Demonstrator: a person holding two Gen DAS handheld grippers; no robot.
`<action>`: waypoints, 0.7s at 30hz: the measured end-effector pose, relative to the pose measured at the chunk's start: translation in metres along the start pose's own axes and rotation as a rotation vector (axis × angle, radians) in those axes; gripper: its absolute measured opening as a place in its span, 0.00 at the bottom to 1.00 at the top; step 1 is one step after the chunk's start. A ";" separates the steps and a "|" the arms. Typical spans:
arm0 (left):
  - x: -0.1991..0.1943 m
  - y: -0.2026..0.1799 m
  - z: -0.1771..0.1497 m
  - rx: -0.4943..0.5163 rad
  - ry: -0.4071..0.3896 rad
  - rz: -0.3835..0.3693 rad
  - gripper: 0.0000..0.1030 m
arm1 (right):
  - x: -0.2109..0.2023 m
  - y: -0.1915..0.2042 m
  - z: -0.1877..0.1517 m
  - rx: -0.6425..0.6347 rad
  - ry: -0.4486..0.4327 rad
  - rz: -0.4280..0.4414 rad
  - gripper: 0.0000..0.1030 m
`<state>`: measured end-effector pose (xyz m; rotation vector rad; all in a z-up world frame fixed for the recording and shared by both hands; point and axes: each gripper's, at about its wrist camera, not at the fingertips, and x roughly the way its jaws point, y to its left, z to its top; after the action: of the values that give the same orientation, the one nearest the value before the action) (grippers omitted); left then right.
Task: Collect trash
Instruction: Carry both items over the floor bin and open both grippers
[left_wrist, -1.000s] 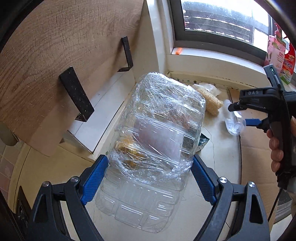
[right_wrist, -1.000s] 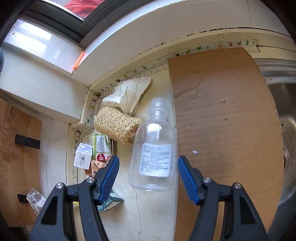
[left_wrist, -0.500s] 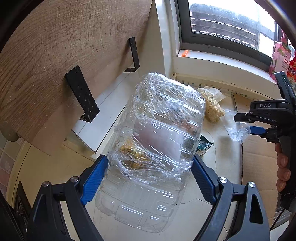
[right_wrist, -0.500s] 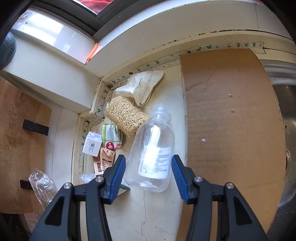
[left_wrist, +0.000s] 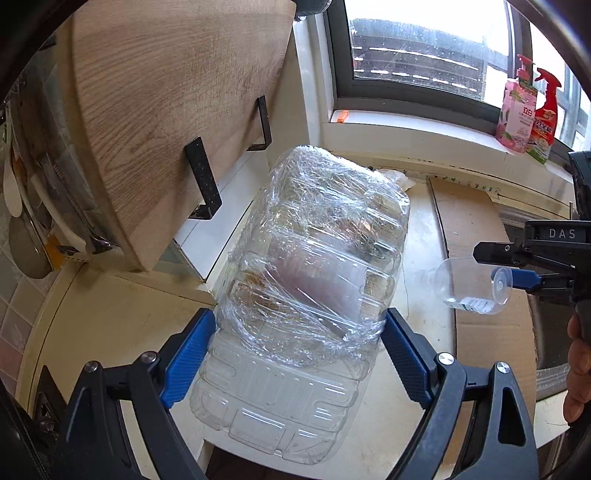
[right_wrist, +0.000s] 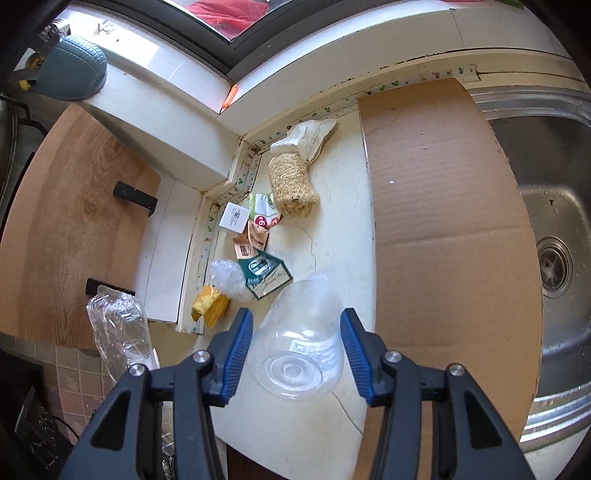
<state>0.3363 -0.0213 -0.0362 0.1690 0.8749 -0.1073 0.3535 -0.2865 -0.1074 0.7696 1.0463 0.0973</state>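
Note:
My left gripper (left_wrist: 297, 345) is shut on a large clear plastic container wrapped in cling film (left_wrist: 314, 277) and holds it above the counter; it also shows in the right wrist view (right_wrist: 118, 332). My right gripper (right_wrist: 295, 354) is shut on a small clear bottle with a white label (right_wrist: 299, 350) and has it lifted off the counter, base toward the camera. The bottle and right gripper also show in the left wrist view (left_wrist: 476, 288). Wrappers and scraps (right_wrist: 258, 236), a straw-coloured loofah (right_wrist: 291, 184) and crumpled paper (right_wrist: 310, 136) lie on the counter by the corner.
A cardboard sheet (right_wrist: 443, 221) covers the counter beside a steel sink (right_wrist: 554, 258). A wooden shelf on black brackets (left_wrist: 166, 110) hangs at left. Two spray bottles (left_wrist: 528, 110) stand on the windowsill. A grey-blue pot (right_wrist: 74, 70) sits on the sill.
My right gripper closed on the small bottle and lifted it up and back off the counter. My left gripper kept its hold on the wrapped container and rose slightly.

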 end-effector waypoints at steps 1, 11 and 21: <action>-0.005 0.002 -0.003 0.007 -0.004 -0.007 0.86 | -0.007 0.002 -0.010 0.000 -0.005 0.003 0.48; -0.047 0.017 -0.064 0.023 0.014 -0.100 0.87 | -0.059 0.017 -0.110 0.019 -0.044 -0.012 0.47; -0.086 0.032 -0.137 0.012 0.083 -0.143 0.87 | -0.097 0.041 -0.206 -0.081 0.039 -0.007 0.47</action>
<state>0.1834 0.0385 -0.0529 0.1228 0.9688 -0.2401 0.1484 -0.1886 -0.0660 0.6931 1.0754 0.1482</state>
